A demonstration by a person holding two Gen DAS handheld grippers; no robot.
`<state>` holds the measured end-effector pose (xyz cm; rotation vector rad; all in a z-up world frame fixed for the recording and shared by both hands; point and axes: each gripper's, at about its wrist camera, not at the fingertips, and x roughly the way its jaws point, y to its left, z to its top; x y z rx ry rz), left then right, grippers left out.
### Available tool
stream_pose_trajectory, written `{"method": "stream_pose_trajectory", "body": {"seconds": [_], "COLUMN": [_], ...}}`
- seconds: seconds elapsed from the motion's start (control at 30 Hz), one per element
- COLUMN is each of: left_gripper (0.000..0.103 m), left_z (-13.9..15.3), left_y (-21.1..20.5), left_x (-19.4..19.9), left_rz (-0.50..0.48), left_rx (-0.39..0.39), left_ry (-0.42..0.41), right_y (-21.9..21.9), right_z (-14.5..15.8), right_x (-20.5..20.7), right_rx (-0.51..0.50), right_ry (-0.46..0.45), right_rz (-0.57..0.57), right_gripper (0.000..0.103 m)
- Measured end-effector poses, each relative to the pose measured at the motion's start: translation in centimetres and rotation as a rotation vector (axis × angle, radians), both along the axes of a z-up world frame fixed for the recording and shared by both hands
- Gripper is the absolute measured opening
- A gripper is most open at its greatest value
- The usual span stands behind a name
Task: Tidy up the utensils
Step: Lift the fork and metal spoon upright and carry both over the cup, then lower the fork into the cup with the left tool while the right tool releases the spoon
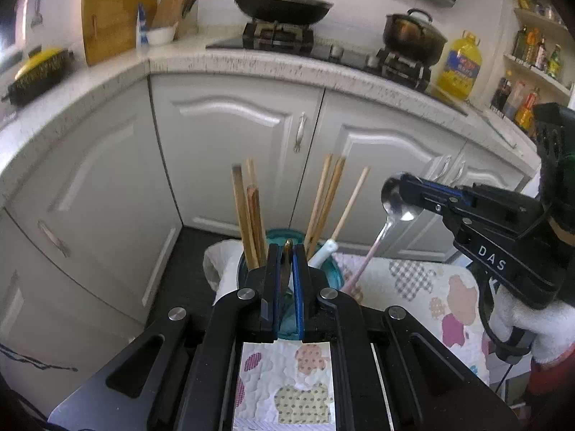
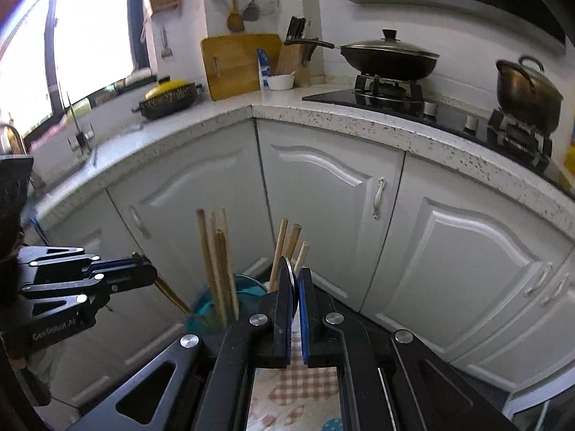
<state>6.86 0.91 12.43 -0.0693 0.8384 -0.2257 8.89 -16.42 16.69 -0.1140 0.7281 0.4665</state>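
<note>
Nearest, left tongs (image 1: 287,251) clamped together on a thin brown chopstick (image 1: 288,248), tip just poking out between the blue pads; in the right wrist view the stick (image 2: 172,296) slants down toward the holder. Right tongs (image 2: 295,280) clamped on the bowl of a shiny metal spoon with a pale pink handle (image 1: 386,215), bowl up, handle hanging down toward the holder; seen edge-on between the pads in the right wrist view.

Just beyond, teal translucent round utensil holder (image 1: 325,276) on a white quilted cloth with pastel patches (image 1: 424,283) covering the tabletop. Inside: wooden chopsticks (image 1: 248,212) upright in two loose clusters, plus a white ceramic spoon handle (image 1: 323,253) leaning on the rim.

Farther back, white cabinet doors (image 1: 233,136), speckled counter with a black lidded wok (image 1: 284,3).

Step in hand, as judged: carrying both pieces to the holder, neither dropped in yet. Next move calls for lining up the spoon handle over an open gap, lowering, then parting the tongs; same for the chopstick beside its cluster. Risk: knocking the standing sticks.
</note>
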Motion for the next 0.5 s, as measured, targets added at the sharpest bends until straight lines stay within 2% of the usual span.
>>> {"method": "stream_pose_trajectory", "body": {"seconds": [0.23, 0.5], "left_gripper": [0.005, 0.005], "left_z": [-3.1, -5.6], "left_y": [0.0, -0.6], "left_x": [1.2, 2.1], "left_rz": [0.027, 0.05], "left_rx": [0.007, 0.004], "left_ry": [0.048, 0.09], "right_y": [1.9, 2.6], "right_z": [-3.2, -6.9], "right_x": [0.6, 0.8], "right_rx": [-0.079, -0.074], "right_ry": [-0.005, 0.093], "right_rz": [-0.005, 0.017], "right_gripper": [0.003, 0.003]}}
